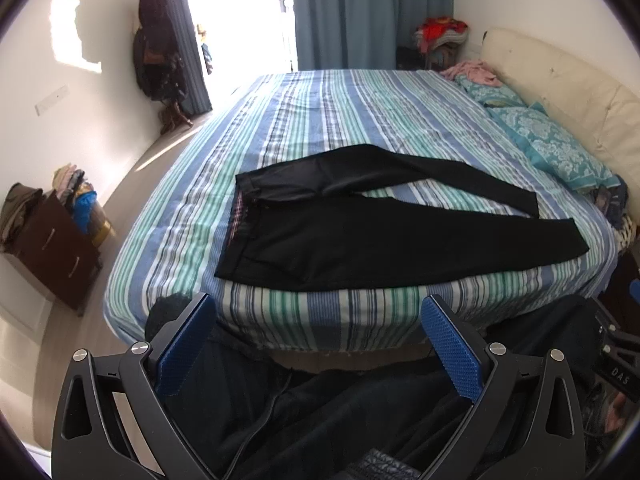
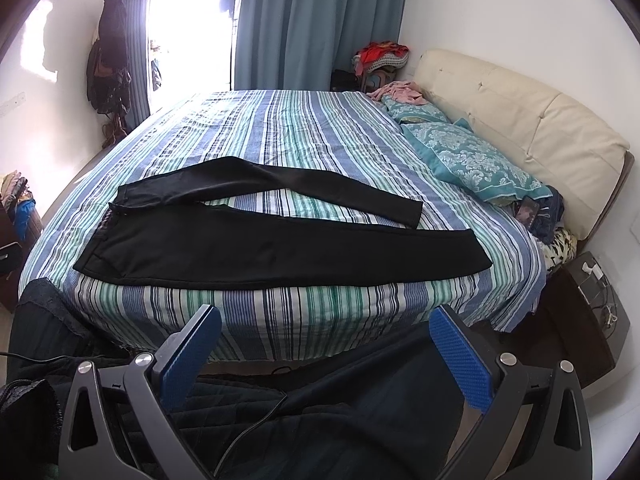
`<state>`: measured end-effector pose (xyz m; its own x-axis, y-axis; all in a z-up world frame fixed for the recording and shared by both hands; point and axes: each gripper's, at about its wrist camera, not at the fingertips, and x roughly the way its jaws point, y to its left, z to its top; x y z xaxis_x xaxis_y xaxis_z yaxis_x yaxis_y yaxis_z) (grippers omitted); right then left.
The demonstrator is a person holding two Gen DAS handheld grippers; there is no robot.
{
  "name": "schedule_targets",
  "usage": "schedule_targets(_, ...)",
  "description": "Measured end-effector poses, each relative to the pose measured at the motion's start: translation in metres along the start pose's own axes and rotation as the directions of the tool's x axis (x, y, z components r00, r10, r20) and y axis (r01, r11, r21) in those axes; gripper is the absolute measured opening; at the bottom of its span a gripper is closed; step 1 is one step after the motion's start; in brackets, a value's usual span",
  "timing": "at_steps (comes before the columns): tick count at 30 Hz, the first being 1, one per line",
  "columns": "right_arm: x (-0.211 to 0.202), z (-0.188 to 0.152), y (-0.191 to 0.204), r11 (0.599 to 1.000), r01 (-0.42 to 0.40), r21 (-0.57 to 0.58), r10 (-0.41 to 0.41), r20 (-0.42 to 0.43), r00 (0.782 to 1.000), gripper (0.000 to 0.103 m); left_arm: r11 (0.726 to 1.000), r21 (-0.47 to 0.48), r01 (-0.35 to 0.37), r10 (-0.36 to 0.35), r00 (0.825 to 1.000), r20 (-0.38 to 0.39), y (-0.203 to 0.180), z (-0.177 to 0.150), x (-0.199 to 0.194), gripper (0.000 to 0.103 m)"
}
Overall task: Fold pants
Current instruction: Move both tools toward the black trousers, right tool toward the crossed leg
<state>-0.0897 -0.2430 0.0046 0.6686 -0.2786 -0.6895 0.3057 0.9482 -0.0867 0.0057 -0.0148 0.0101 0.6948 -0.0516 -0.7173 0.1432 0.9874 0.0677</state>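
Note:
Black pants (image 1: pixel 352 236) lie spread flat on the striped bed (image 1: pixel 320 120), waistband to the left, the two legs running right and splayed apart in a V. They also show in the right wrist view (image 2: pixel 224 248), near the bed's front edge. My left gripper (image 1: pixel 318 312) is open and empty, held back from the bed's front edge. My right gripper (image 2: pixel 326 322) is open and empty too, in front of the bed (image 2: pixel 280 132) and below the pants. Part of the right gripper shows at the right edge of the left wrist view (image 1: pixel 612 344).
Teal pillows (image 2: pixel 472 160) and a cream headboard (image 2: pixel 520 116) line the bed's right side. A dark nightstand (image 2: pixel 580 320) stands at the right, a brown dresser (image 1: pixel 52 248) with clothes at the left. A coat rack (image 1: pixel 156 52) and blue curtains (image 2: pixel 312 24) stand at the far wall. Dark clothing lies below the grippers.

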Motion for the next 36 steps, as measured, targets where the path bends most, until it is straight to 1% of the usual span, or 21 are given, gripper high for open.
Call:
schedule_targets(2, -0.003, 0.003, 0.002, 1.0, -0.024, -0.009, 0.024, 0.029, 0.999, 0.103, 1.0, 0.009, -0.008, 0.008, 0.999, 0.037, -0.001, 0.014, 0.001, 0.102)
schedule_targets(4, -0.011, 0.006, 0.002, 0.999, -0.045, -0.017, 0.047, 0.109, 0.993, 0.103, 1.0, 0.017, -0.012, 0.011, 0.998, 0.066, -0.006, 0.03, 0.001, 0.102)
schedule_targets(5, -0.017, 0.008, -0.001, 0.999, -0.052, -0.011, 0.053, 0.174, 0.983, 0.103, 1.0, 0.018, -0.01, 0.009, 0.997, 0.076, -0.009, 0.039, 0.002, 0.102)
schedule_targets(6, -0.023, 0.01, -0.004, 0.998, -0.063, 0.002, 0.061, 0.24, 0.969, 0.103, 1.0, 0.018, -0.005, 0.004, 0.996, 0.085, -0.011, 0.046, 0.003, 0.102)
schedule_targets(8, -0.032, 0.014, -0.014, 0.994, -0.106, 0.035, 0.086, 0.364, 0.927, 0.103, 1.0, 0.016, 0.003, -0.005, 0.994, 0.111, -0.015, 0.06, 0.003, 0.102)
schedule_targets(9, -0.033, 0.016, -0.018, 0.988, -0.147, 0.045, 0.116, 0.404, 0.908, 0.103, 1.0, 0.013, 0.003, -0.004, 0.992, 0.123, -0.017, 0.065, 0.003, 0.102)
schedule_targets(10, -0.025, 0.019, -0.022, 0.978, -0.203, 0.049, 0.165, 0.413, 0.895, 0.103, 1.0, 0.011, 0.003, -0.004, 0.991, 0.131, -0.02, 0.069, 0.004, 0.102)
schedule_targets(11, -0.006, 0.023, -0.024, 0.959, -0.278, 0.054, 0.239, 0.37, 0.898, 0.103, 1.0, 0.009, 0.003, -0.004, 0.991, 0.135, -0.021, 0.072, 0.007, 0.102)
schedule_targets(12, 0.023, 0.028, -0.023, 0.936, -0.346, 0.072, 0.319, 0.249, 0.915, 0.103, 1.0, 0.008, 0.003, -0.004, 0.991, 0.133, -0.024, 0.074, 0.01, 0.102)
schedule_targets(13, 0.059, 0.03, -0.021, 0.909, -0.398, 0.124, 0.388, 0.097, 0.917, 0.103, 1.0, 0.01, 0.003, -0.004, 0.992, 0.127, -0.026, 0.075, 0.015, 0.102)
schedule_targets(14, 0.091, 0.025, -0.021, 0.881, -0.431, 0.193, 0.441, -0.011, 0.897, 0.103, 1.0, 0.015, -0.001, -0.001, 0.993, 0.117, -0.028, 0.075, 0.02, 0.102)
schedule_targets(15, 0.113, 0.017, -0.023, 0.856, -0.446, 0.262, 0.477, -0.062, 0.877, 0.103, 1.0, 0.019, -0.007, 0.005, 0.994, 0.105, -0.03, 0.075, 0.026, 0.102)
schedule_targets(16, 0.129, 0.009, -0.024, 0.838, -0.445, 0.317, 0.493, -0.09, 0.865, 0.103, 1.0, 0.024, -0.016, 0.013, 0.996, 0.091, -0.032, 0.073, 0.033, 0.102)
schedule_targets(17, 0.139, 0.003, -0.025, 0.831, -0.437, 0.345, 0.5, -0.114, 0.859, 0.103, 0.999, 0.026, -0.024, 0.022, 0.997, 0.078, -0.034, 0.071, 0.04, 0.102)
schedule_targets(18, 0.145, 0.0, -0.025, 0.829, -0.432, 0.355, 0.5, -0.127, 0.857, 0.103, 0.999, 0.027, -0.031, 0.029, 0.998, 0.063, -0.036, 0.069, 0.047, 0.102)
schedule_targets(19, 0.148, -0.001, -0.026, 0.831, -0.424, 0.36, 0.493, -0.128, 0.86, 0.103, 0.999, 0.027, -0.034, 0.033, 0.999, 0.043, -0.038, 0.067, 0.055, 0.102)
schedule_targets(20, 0.15, 0.0, -0.028, 0.832, -0.418, 0.364, 0.488, -0.121, 0.865, 0.103, 0.999, 0.025, -0.029, 0.028, 0.999, 0.019, -0.041, 0.065, 0.063, 0.102)
schedule_targets(23, 0.155, 0.004, -0.038, 0.824, -0.415, 0.385, 0.487, -0.108, 0.867, 0.103, 1.0, 0.028, -0.007, 0.008, 0.999, -0.044, -0.049, 0.067, 0.083, 0.102)
schedule_targets(27, 0.168, 0.007, -0.046, 0.811, -0.417, 0.411, 0.5, -0.116, 0.858, 0.103, 0.998, 0.061, -0.015, 0.019, 0.998, -0.053, -0.063, 0.072, 0.095, 0.102)
schedule_targets(31, 0.179, 0.016, -0.049, 0.803, -0.43, 0.413, 0.512, -0.107, 0.852, 0.103, 0.997, 0.076, -0.004, 0.01, 0.997, -0.075, -0.073, 0.075, 0.105, 0.102)
schedule_targets(36, 0.196, 0.028, -0.057, 0.794, -0.428, 0.432, 0.514, -0.1, 0.852, 0.103, 0.996, 0.088, 0.008, 0.002, 0.994, -0.113, -0.079, 0.076, 0.118, 0.102)
